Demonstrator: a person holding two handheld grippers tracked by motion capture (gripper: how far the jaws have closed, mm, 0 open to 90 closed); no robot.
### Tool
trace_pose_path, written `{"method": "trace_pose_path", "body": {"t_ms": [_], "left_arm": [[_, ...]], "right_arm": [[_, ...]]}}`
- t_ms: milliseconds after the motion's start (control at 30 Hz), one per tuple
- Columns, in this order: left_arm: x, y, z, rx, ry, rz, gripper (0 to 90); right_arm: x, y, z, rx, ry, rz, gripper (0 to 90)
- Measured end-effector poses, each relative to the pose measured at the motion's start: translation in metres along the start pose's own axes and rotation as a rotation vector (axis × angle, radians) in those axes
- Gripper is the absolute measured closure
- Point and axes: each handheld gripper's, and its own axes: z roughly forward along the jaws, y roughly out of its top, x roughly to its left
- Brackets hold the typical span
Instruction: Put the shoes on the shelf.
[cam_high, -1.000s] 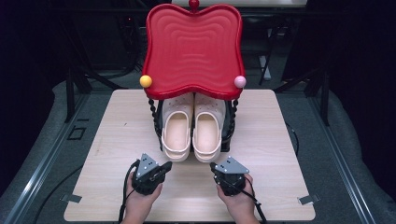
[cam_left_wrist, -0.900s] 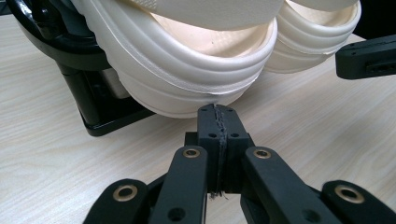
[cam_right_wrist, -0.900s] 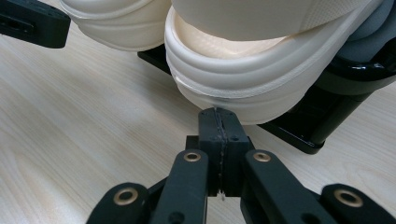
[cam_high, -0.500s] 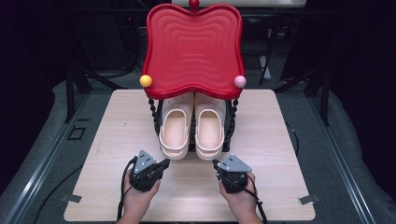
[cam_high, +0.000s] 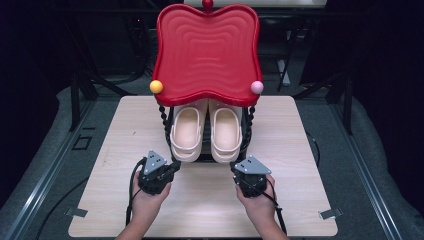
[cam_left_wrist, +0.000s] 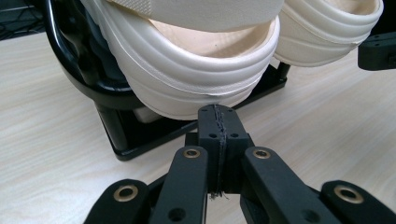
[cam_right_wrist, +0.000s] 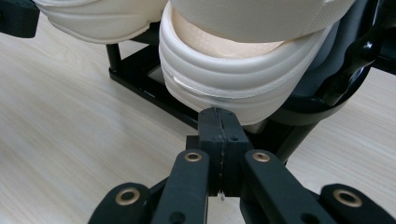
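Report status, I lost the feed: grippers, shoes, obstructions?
Left gripper shut, right gripper shut, both empty. Cream shoes on black rack. Red tray overhangs them.

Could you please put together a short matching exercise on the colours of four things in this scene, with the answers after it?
Things:
1. tray
2. left-hand ball at the tray's front corner
3. right-hand ball at the tray's other front corner
4. clogs

Colours:
A. cream
B. pink
C. red
D. yellow

Pairs: 1-C, 2-D, 3-B, 4-A
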Motion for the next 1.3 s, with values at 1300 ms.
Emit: {"method": "trace_pose_path", "body": {"t_ms": [1300], "left_arm": [[0.007, 0.033, 0.047, 0.033, 0.034, -0.016, 90.0]], "right_arm": [[-0.013, 0.030, 0.039, 0.008, -0.012, 0.037, 90.0]]}}
